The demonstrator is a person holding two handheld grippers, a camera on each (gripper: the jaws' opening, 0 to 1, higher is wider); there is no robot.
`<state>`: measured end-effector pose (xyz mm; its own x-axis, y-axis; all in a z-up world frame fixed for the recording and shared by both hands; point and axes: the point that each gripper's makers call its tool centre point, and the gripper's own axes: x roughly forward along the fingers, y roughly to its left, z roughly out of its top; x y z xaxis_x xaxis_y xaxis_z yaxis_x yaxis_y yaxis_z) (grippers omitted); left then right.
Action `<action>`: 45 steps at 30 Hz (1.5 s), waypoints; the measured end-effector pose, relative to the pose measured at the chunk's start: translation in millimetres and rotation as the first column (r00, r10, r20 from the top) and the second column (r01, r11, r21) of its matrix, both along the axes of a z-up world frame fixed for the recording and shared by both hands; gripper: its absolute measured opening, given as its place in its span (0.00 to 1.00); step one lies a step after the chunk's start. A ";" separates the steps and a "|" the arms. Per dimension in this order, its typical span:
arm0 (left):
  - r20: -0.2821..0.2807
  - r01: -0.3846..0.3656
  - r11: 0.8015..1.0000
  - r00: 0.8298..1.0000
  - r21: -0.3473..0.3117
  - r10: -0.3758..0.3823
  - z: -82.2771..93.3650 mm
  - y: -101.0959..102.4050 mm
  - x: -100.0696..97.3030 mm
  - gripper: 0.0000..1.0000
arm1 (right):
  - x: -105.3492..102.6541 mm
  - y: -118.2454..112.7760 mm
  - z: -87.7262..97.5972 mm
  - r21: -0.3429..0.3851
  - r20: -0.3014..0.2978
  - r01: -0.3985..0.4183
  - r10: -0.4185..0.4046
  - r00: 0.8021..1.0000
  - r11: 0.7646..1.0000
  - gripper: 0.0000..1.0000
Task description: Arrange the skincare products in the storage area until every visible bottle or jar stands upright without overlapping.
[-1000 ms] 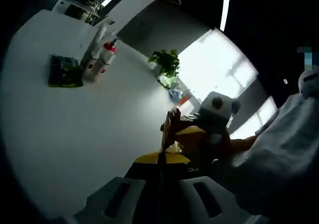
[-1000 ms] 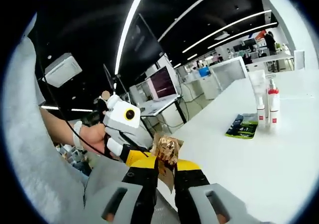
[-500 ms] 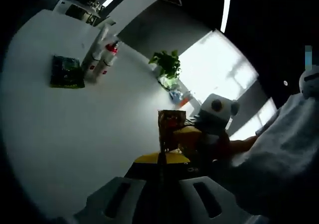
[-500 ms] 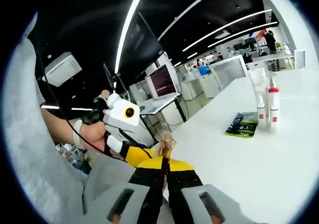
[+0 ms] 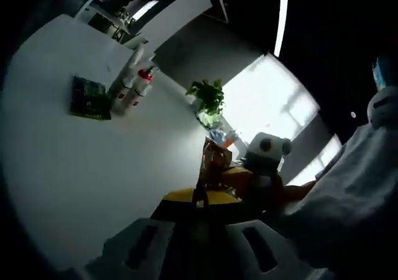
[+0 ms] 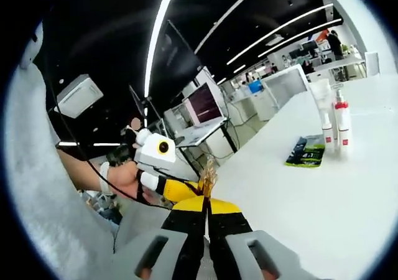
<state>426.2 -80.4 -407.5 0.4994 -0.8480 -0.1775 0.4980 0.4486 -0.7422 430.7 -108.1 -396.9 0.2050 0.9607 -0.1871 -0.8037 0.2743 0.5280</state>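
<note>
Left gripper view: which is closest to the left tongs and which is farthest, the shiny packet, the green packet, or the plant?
1. Shiny packet, pinched right at the left tongs.
2. Green packet, flat on the table, up left.
3. Plant, at the table's far edge by the window.

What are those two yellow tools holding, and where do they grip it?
Both hold one small crinkled foil packet. The right tool pinches its lower edge, jaws closed; the left tool seems shut on its bottom edge too.

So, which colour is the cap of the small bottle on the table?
Red. The bottle itself is white; the right gripper view shows this best.
</note>
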 end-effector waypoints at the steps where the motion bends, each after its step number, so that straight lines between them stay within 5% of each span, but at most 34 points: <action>1: -0.002 -0.006 1.000 1.000 0.002 0.006 -0.4 0.0 0.2 0.14 | -1.0 0.4 -0.9 -0.006 0.001 -0.005 0.005 1.000 1.000 0.00; 4: -0.007 -0.026 0.999 1.000 0.019 0.026 -4.1 -0.6 5.1 0.25 | -9.1 5.8 -1.8 -0.015 0.006 -0.044 0.044 0.999 0.999 0.00; 7: -0.026 0.020 1.000 0.999 -0.015 -0.020 -4.5 -6.1 0.0 0.08 | -13.3 8.5 -6.3 -0.047 0.033 -0.068 0.069 0.997 0.997 0.00; 10: -0.031 0.012 0.998 0.999 -0.069 -0.014 1.9 -7.0 -0.1 0.00 | -10.4 5.3 -3.6 -0.015 -0.011 -0.057 0.057 0.998 0.998 0.00; 19: -0.067 0.006 0.997 0.998 -0.074 -0.011 1.4 -5.7 -5.0 0.00 | -10.7 7.0 -7.4 -0.044 0.014 -0.057 0.058 0.998 0.997 0.00; 30: -0.110 0.029 0.996 0.993 -0.089 -0.039 0.5 -7.3 -8.2 0.00 | -12.0 4.8 4.8 0.013 0.007 -0.049 0.049 0.999 0.999 0.00; 45: -0.091 0.039 0.999 0.995 -0.033 -0.042 0.3 -7.6 -12.6 0.00 | -6.8 2.8 7.6 0.033 -0.002 -0.024 0.024 1.000 0.999 0.00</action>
<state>413.6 -88.0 -407.1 0.4470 -0.8733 -0.1939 0.4445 0.4049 -0.7991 423.9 -105.3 -389.3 0.1818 0.9709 -0.1557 -0.8085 0.2377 0.5383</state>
